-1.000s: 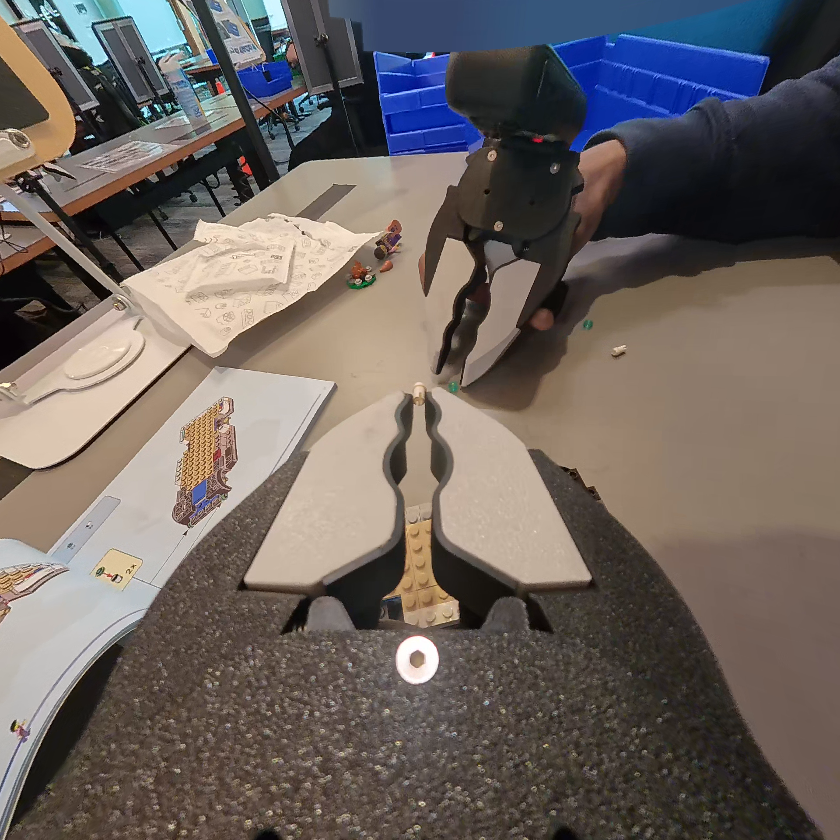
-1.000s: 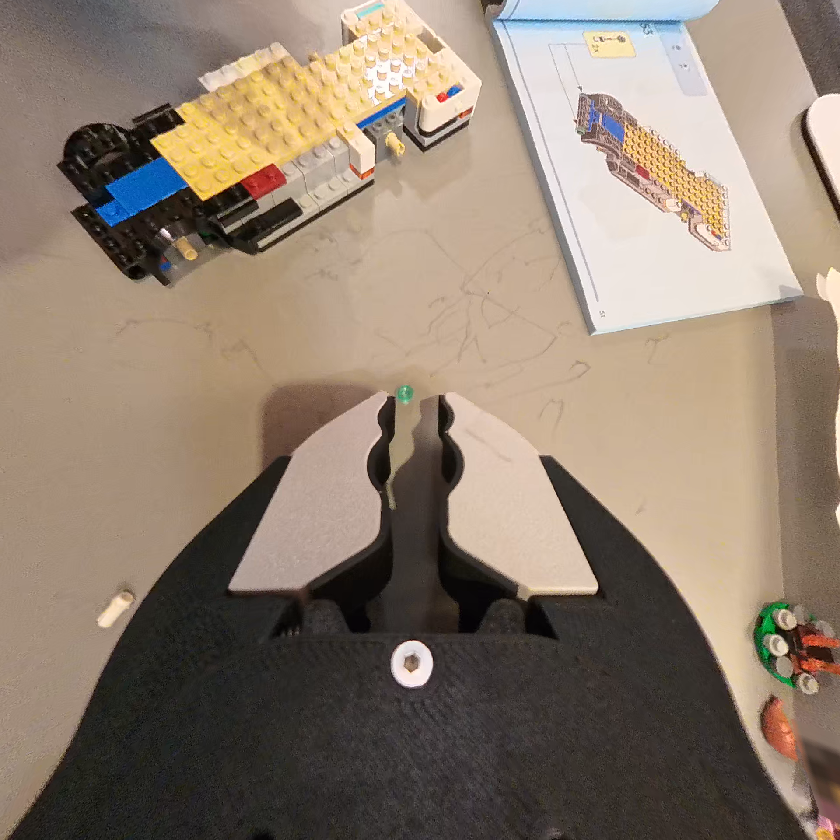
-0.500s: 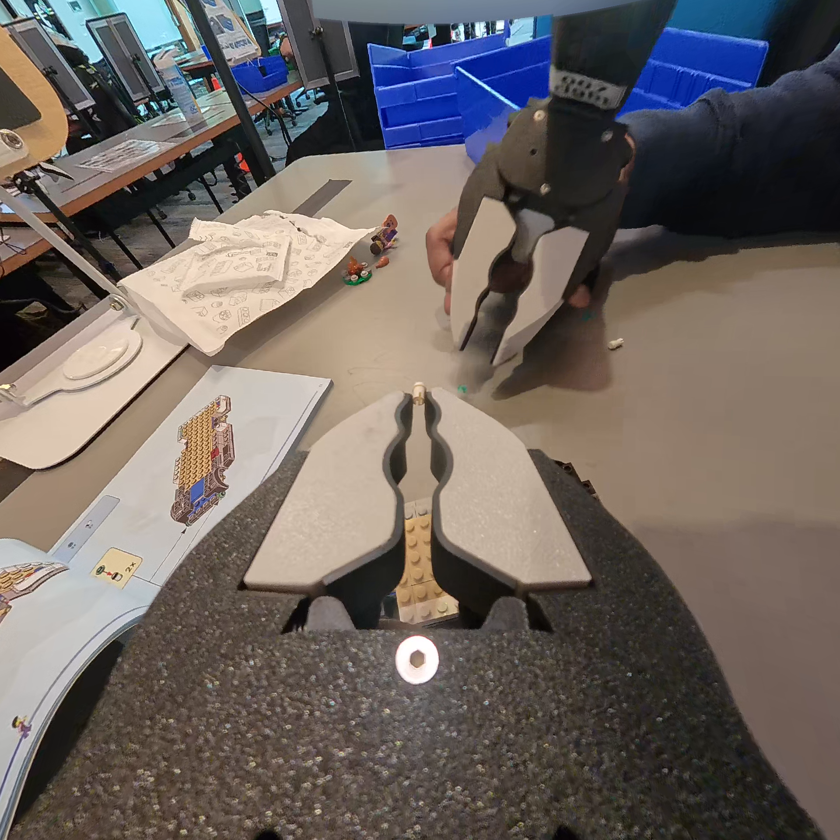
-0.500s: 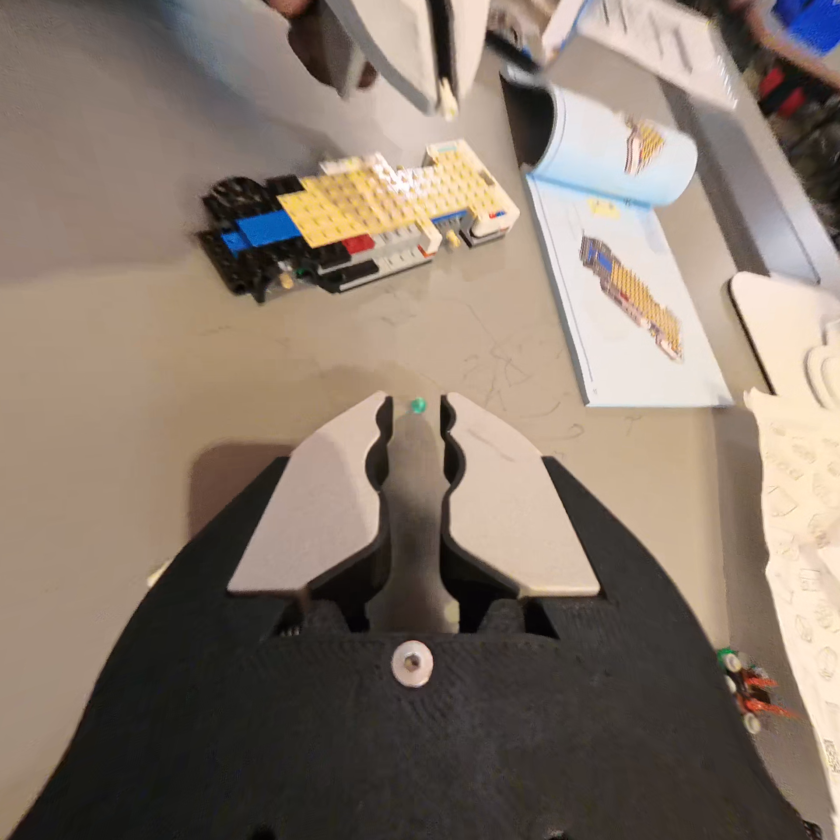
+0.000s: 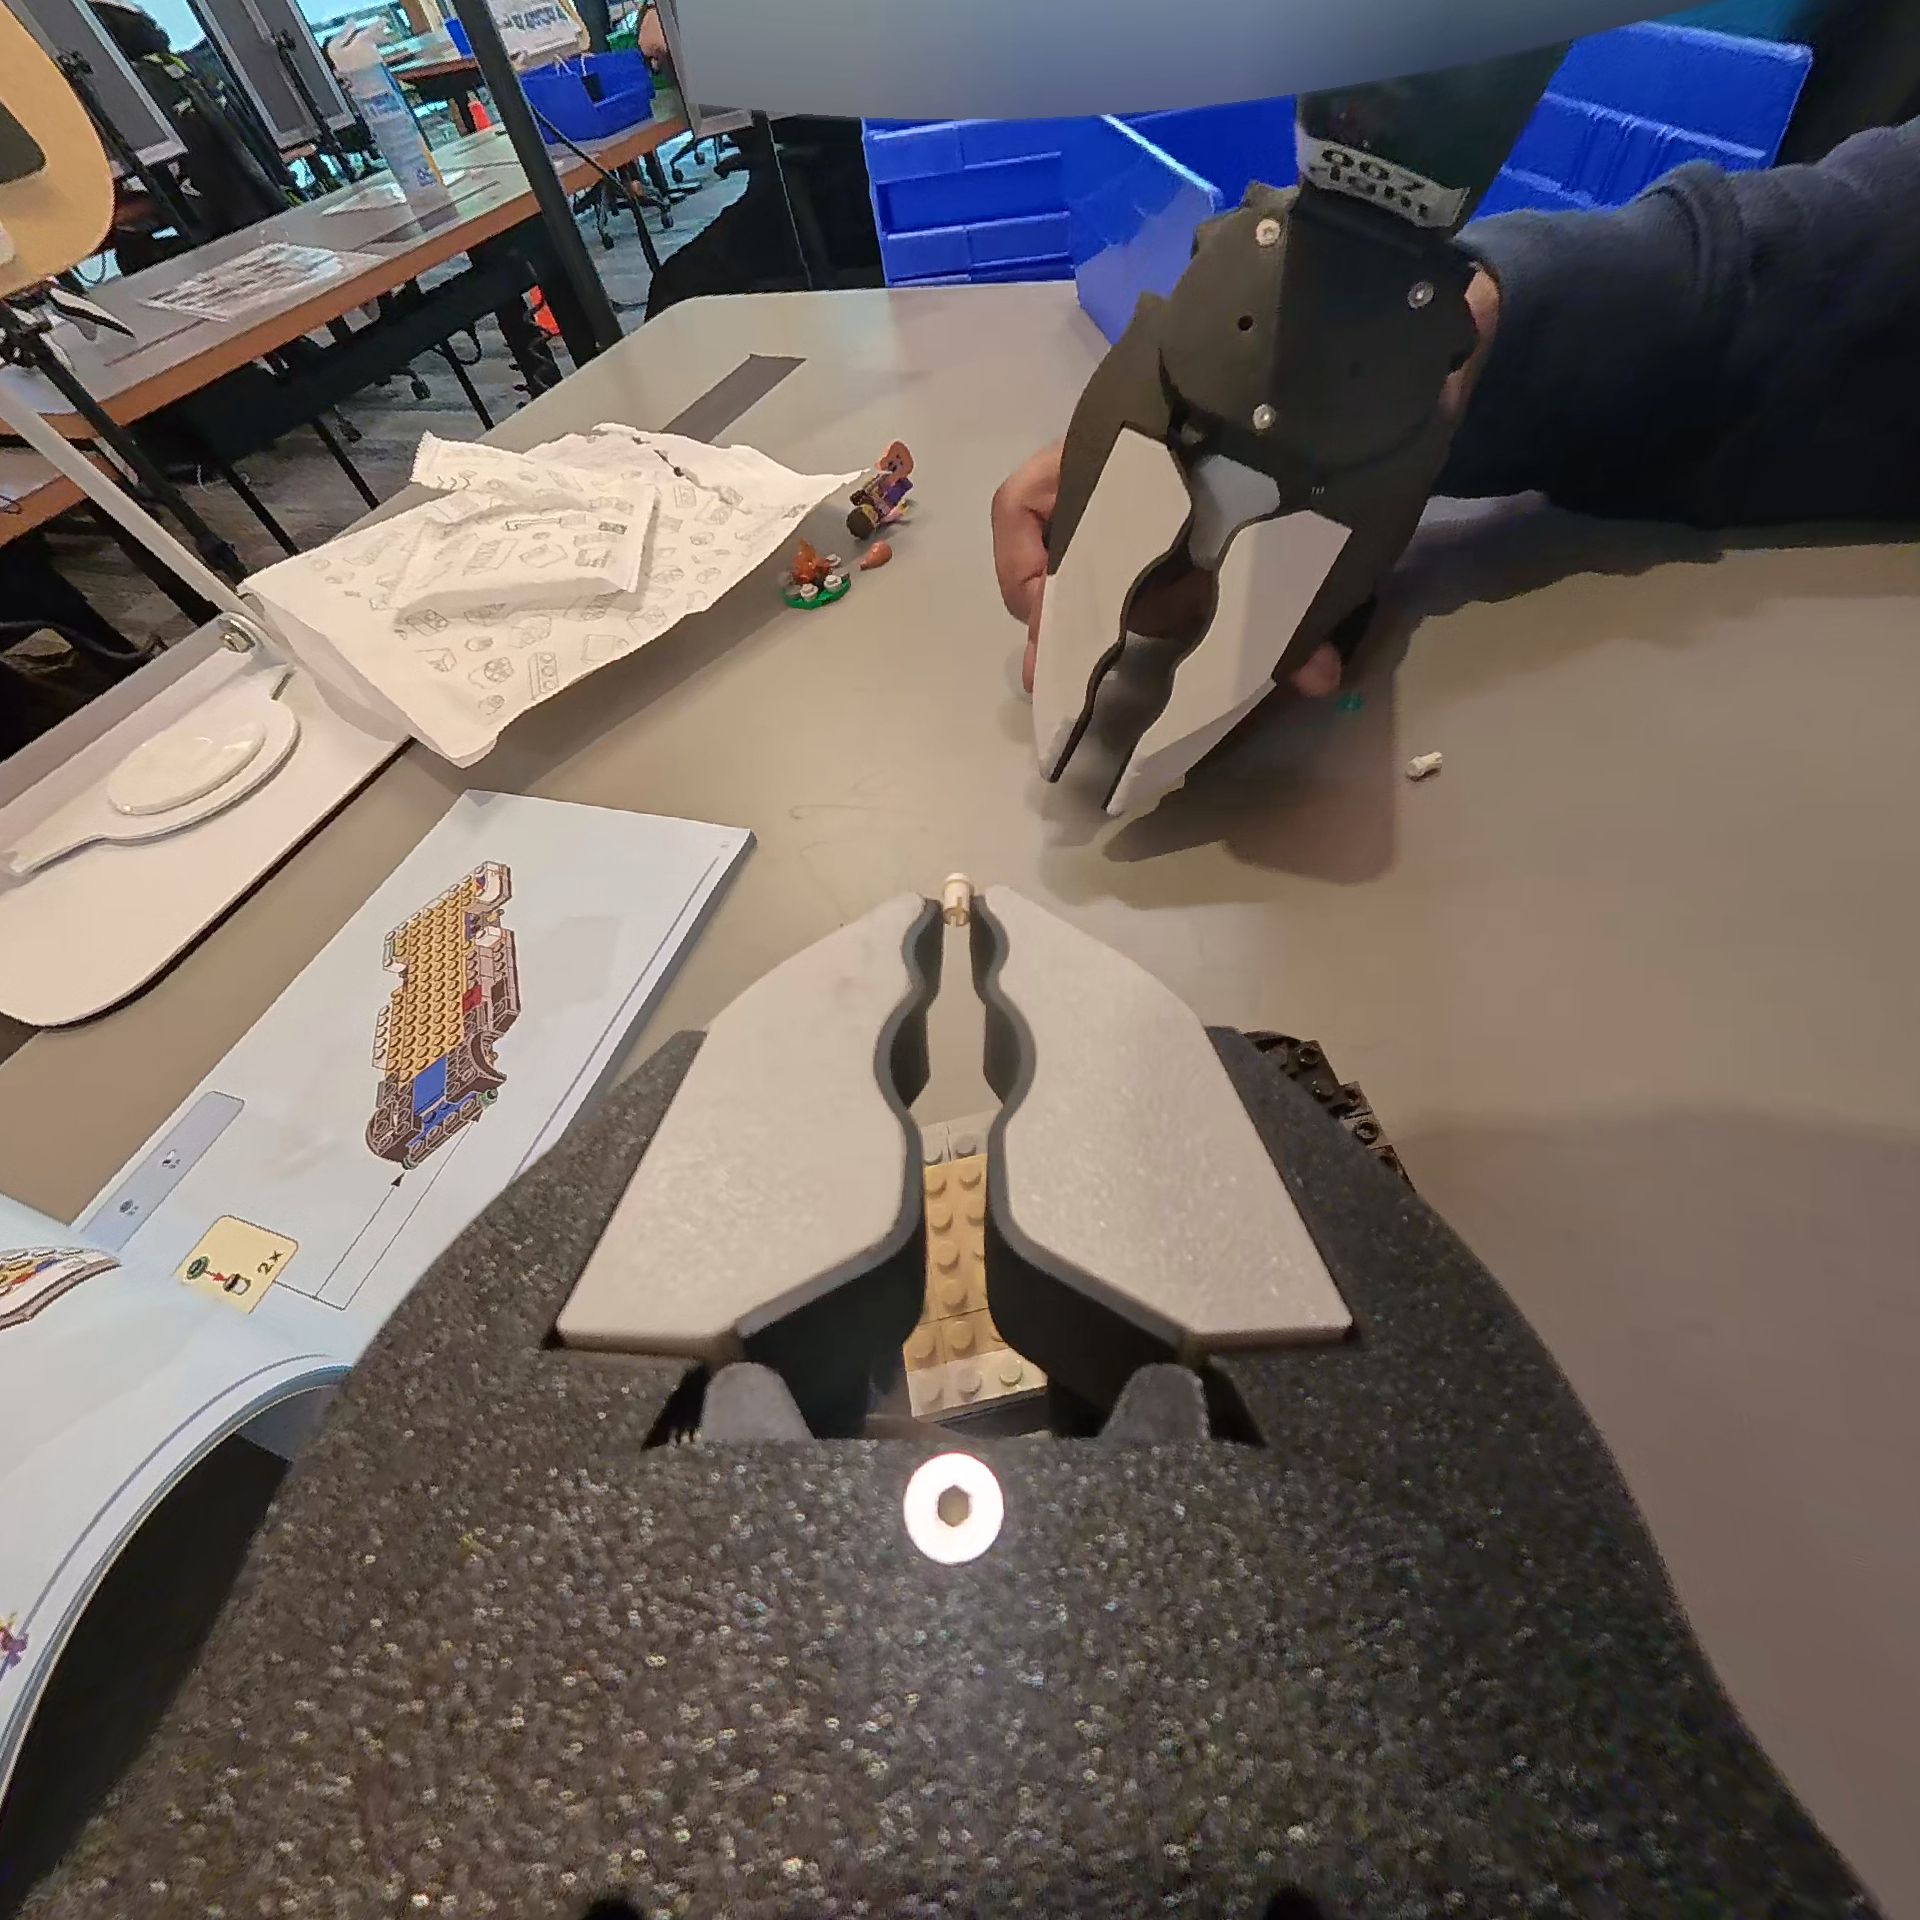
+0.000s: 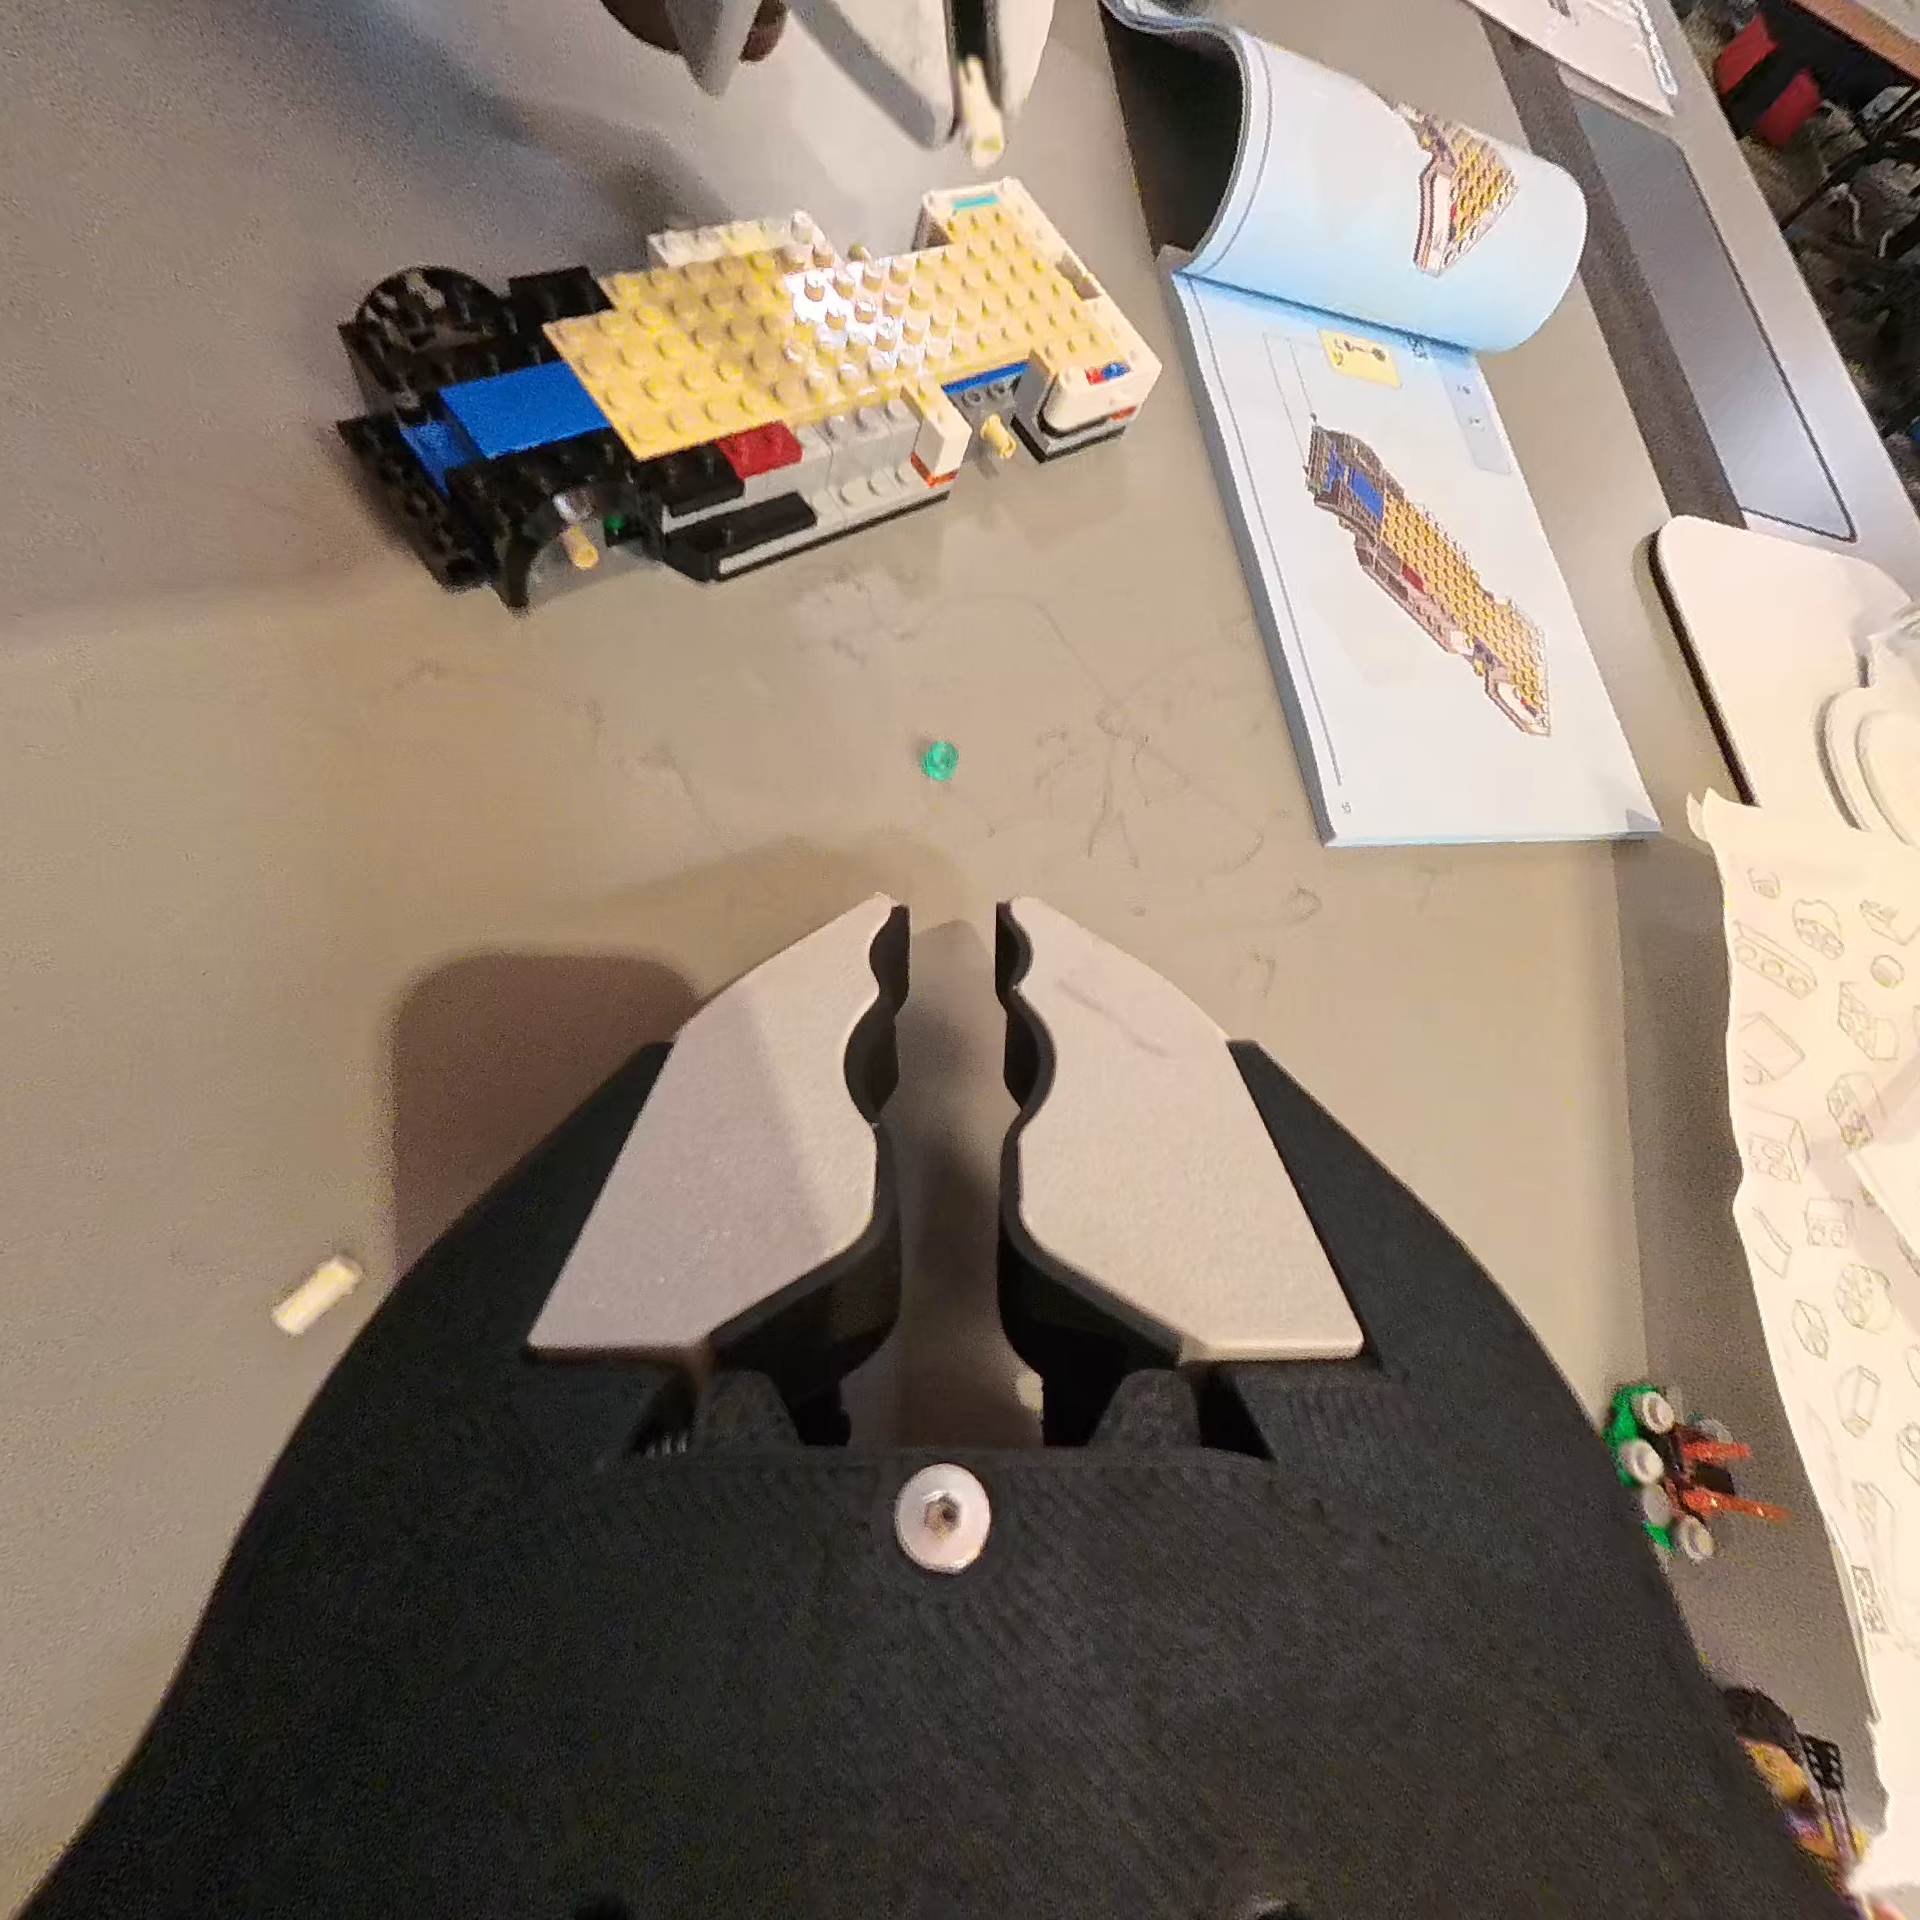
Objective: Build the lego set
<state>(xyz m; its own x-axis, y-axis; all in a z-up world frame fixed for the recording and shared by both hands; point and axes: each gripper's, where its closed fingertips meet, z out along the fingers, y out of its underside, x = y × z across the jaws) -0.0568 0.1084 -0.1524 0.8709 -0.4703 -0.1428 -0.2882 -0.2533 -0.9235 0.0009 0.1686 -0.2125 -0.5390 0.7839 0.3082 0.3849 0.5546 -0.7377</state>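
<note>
My left gripper [image 5: 954,914] is shut on a small cream peg [image 5: 954,900] that sticks out past its fingertips. It hovers over a tan, blue and black brick model [image 6: 748,395], part of which shows between the fingers [image 5: 951,1247]. The right wrist view shows this gripper from the front at the top edge, the peg [image 6: 979,114] still in it. My right gripper [image 6: 951,914] is open and empty, its tips just above the grey table [image 6: 312,831]. A small green stud [image 6: 940,758] lies on the table ahead of it, untouched. The left wrist view shows the right gripper [image 5: 1083,792] held by a hand.
An open instruction booklet [image 6: 1434,582] lies right of the model. A loose white peg [image 6: 317,1296] and a second green bit [image 5: 1349,703] lie by the right gripper. A white paper bag [image 5: 540,571], small figure parts [image 5: 821,577], a white lamp base [image 5: 156,810] and blue bins [image 5: 1039,187] stand farther off. One gripper's finger ends stand about 11 cm off the other's. Between my right fingertips and the small green stud [image 6: 940,758] there is roughly 5 cm.
My right gripper has drawn back from the green stud, which was at its fingertips and now lies free on the table ahead. My left gripper has kept still with the peg.
</note>
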